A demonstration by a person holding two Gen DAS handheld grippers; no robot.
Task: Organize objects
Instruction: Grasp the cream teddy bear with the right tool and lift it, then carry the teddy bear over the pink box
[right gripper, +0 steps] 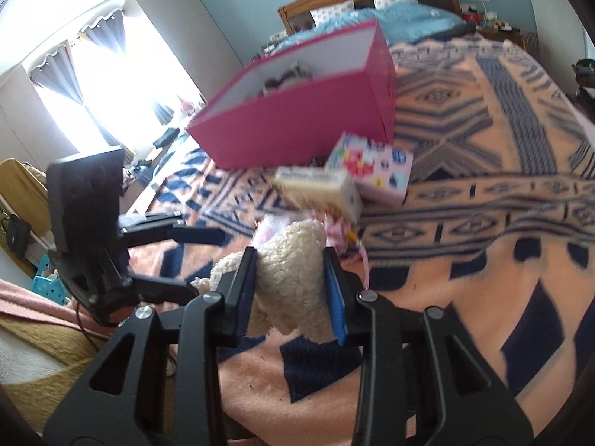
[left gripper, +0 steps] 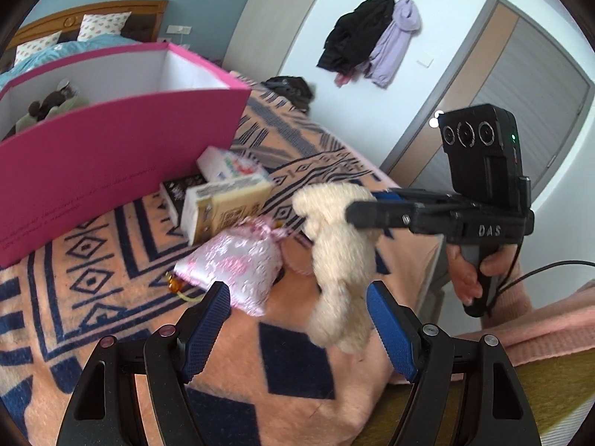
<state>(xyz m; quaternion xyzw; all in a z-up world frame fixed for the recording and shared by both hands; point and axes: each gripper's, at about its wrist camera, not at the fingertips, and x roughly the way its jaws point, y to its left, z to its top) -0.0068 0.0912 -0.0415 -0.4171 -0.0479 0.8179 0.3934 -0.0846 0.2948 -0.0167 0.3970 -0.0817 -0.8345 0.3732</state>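
Right gripper [right gripper: 290, 282]: clamped on a cream fleecy soft toy [right gripper: 293, 278], its fingers pressed into both sides of the toy; the toy hung above the patterned blanket [right gripper: 483, 223].
Left gripper [left gripper: 297, 319]: fingers apart, nothing between them, held over the near edge of the blanket [left gripper: 93, 297].
Cream toy in the left view [left gripper: 338, 260]: lifted off the bed, gripped near its top by the right gripper [left gripper: 366, 215], its lower end dangling.
Pink box [left gripper: 111, 141]: open-topped, white inside, standing on the blanket toward the headboard end.
Box contents: a dark brown and pale green soft thing [left gripper: 48, 109] lay in its far left corner; the rest of the floor was hidden by the front wall.
Beside the box: a white carton with colourful print [left gripper: 230, 165], a beige carton [left gripper: 227, 210] leaning in front of it, and a dark flat item [left gripper: 178, 189] partly under them, all near the box's right corner.
Pink satin pouch [left gripper: 234, 264]: lying on the blanket just in front of the beige carton, tied at the neck.
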